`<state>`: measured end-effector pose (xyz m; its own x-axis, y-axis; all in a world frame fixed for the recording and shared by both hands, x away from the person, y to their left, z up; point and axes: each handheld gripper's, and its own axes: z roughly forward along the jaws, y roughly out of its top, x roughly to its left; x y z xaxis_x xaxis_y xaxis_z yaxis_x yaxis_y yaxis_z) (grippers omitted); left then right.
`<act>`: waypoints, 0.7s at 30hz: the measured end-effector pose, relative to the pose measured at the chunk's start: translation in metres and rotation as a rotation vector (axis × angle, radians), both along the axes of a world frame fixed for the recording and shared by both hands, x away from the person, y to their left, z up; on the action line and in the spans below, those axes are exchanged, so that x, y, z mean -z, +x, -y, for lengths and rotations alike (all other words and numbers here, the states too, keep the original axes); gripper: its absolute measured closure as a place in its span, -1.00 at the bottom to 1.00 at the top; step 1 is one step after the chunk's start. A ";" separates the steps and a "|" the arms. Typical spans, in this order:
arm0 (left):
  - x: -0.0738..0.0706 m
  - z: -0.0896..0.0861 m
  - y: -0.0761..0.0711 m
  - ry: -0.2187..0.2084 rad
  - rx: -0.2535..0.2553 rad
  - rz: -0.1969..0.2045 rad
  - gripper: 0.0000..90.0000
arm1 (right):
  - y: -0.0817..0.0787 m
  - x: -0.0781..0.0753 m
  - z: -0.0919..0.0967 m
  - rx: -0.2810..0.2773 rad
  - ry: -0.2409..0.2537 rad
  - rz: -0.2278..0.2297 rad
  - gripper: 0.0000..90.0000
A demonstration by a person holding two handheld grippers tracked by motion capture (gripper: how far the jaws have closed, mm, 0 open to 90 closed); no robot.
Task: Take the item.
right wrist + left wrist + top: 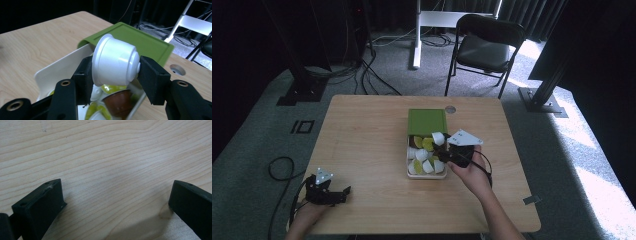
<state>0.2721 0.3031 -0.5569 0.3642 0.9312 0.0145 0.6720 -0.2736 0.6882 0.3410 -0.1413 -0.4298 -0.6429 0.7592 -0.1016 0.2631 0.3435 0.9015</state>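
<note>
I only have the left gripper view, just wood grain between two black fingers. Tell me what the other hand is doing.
Observer: The right gripper is shut on a white capsule, pinched by its sides between the two fingers.
Operator: Say where it is holding it.
Observer: Above an open white box near the middle of the table, its green lid slid toward the far side.
Operator: List what is left in the box.
Observer: More capsules: white, yellow-green, and a brown one just below the held one.
Operator: Report my own gripper from above.
Observer: The left gripper rests open at the table's near left corner.
</note>
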 end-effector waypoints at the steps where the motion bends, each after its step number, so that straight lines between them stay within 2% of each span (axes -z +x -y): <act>1: 0.000 0.000 0.000 0.000 0.000 0.000 -0.98 | 0.001 0.000 0.002 0.009 -0.005 0.003 0.06; 3: 0.000 0.000 0.000 0.000 -0.001 0.001 -0.98 | 0.006 0.000 0.011 0.052 -0.005 0.028 0.06; 8: 0.000 0.000 0.000 -0.001 -0.001 -0.001 -0.98 | 0.015 0.001 0.024 0.105 0.000 0.049 0.06; 16: 0.000 0.000 0.000 0.002 0.001 -0.001 -0.98 | 0.038 0.009 0.051 0.189 0.003 0.042 0.06; 21: 0.000 0.000 0.000 0.000 0.001 -0.002 -0.98 | 0.055 0.022 0.067 0.242 -0.002 0.018 0.06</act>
